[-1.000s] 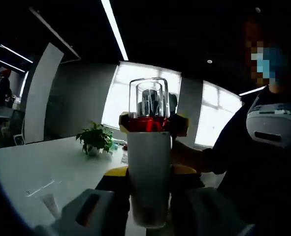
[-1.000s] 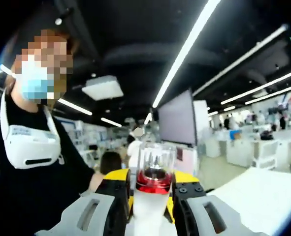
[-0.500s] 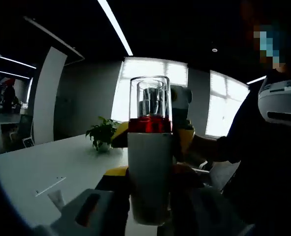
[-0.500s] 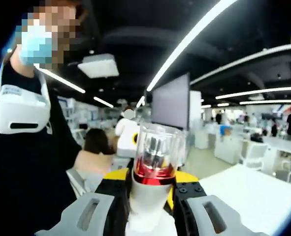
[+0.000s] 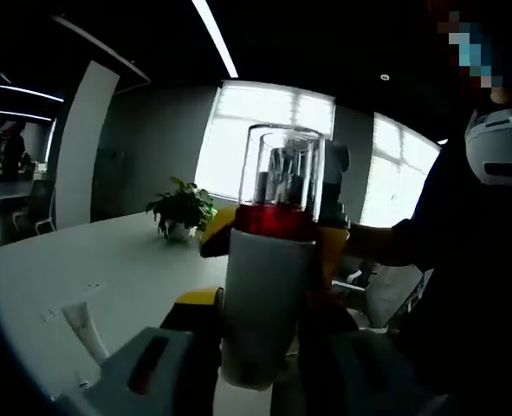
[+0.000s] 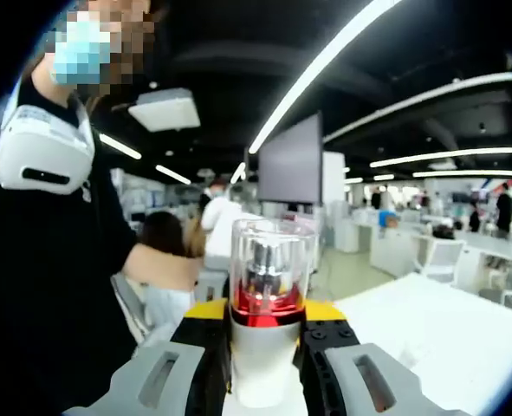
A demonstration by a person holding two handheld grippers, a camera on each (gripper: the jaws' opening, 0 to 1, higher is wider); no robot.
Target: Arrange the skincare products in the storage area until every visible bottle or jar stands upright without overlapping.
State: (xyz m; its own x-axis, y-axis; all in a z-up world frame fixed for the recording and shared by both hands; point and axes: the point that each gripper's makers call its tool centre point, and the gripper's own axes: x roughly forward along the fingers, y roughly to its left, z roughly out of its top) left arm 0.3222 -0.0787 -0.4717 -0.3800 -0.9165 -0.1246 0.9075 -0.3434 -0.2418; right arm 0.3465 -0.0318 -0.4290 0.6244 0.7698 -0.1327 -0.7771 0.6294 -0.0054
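A white bottle (image 5: 264,303) with a red band and a clear cap is held up in the air, above the table. My left gripper (image 5: 257,305) is shut on its lower body. In the left gripper view the bottle leans slightly right. My right gripper (image 5: 275,236) comes in from behind and clamps the bottle at the red band. In the right gripper view the same bottle (image 6: 268,338) stands between the jaws of the right gripper (image 6: 266,314), cap up. A white tube (image 5: 87,328) lies flat on the table.
A long white table (image 5: 65,269) carries a potted plant (image 5: 183,210) at its far end. In the right gripper view the white table (image 6: 437,329) runs to the right. The person in dark clothes (image 6: 56,286) stands close behind the grippers.
Both views have shifted with the hands. The bottle stays gripped by both grippers and now leans a little to the right in the left gripper view.
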